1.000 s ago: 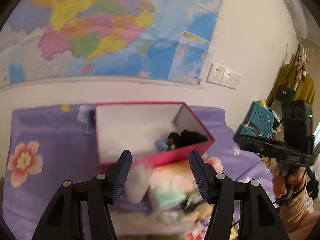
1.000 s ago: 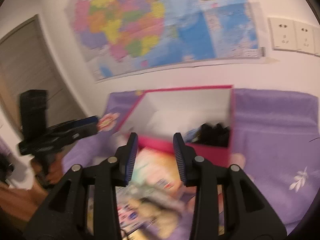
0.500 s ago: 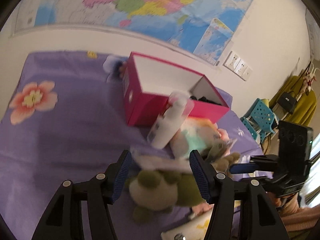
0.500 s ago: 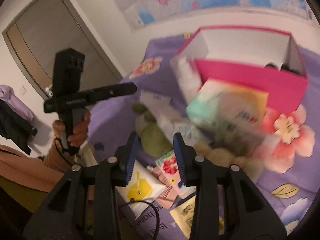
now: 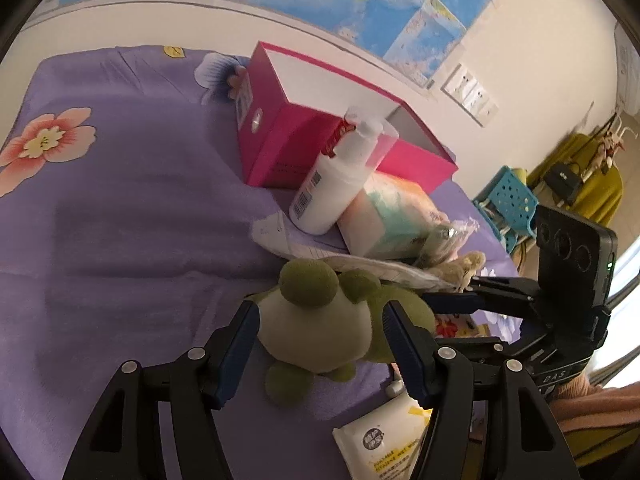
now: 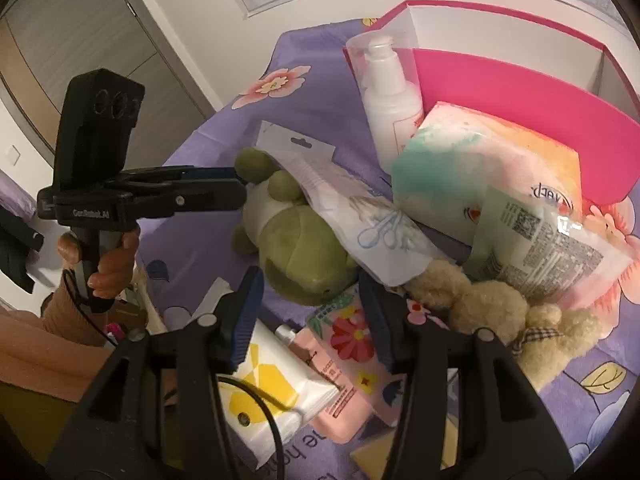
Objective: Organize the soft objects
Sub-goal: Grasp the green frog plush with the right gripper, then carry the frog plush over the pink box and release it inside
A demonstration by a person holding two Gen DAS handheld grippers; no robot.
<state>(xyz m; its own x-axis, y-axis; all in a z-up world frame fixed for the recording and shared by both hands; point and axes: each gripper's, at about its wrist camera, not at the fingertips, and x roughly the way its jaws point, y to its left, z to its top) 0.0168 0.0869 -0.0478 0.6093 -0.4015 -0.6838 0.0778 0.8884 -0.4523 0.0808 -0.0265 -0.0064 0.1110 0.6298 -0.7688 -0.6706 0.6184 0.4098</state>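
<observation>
Both tools have been dropped toward the pile; left tool [image 5: 318, 322] opening around green plush [image 5: 320, 320], right tool [image 6: 312, 300] opening, nothing gripped.

Colours in front of my fingers

My pads [image 5: 236, 350] are dark blue on black arms. The plush frog [image 5: 320, 320] is olive green with a cream face, the bedsheet [image 5: 120, 220] purple with pink flowers, the box [image 5: 280, 148] hot pink outside and white inside, the bottle [image 5: 332, 184] white, the teddy [image 6: 500, 300] beige.

Black tongs [image 5: 320, 332], blue ribbed pads [image 5: 240, 344], silver screws, peach sleeve [image 6: 36, 344].
</observation>
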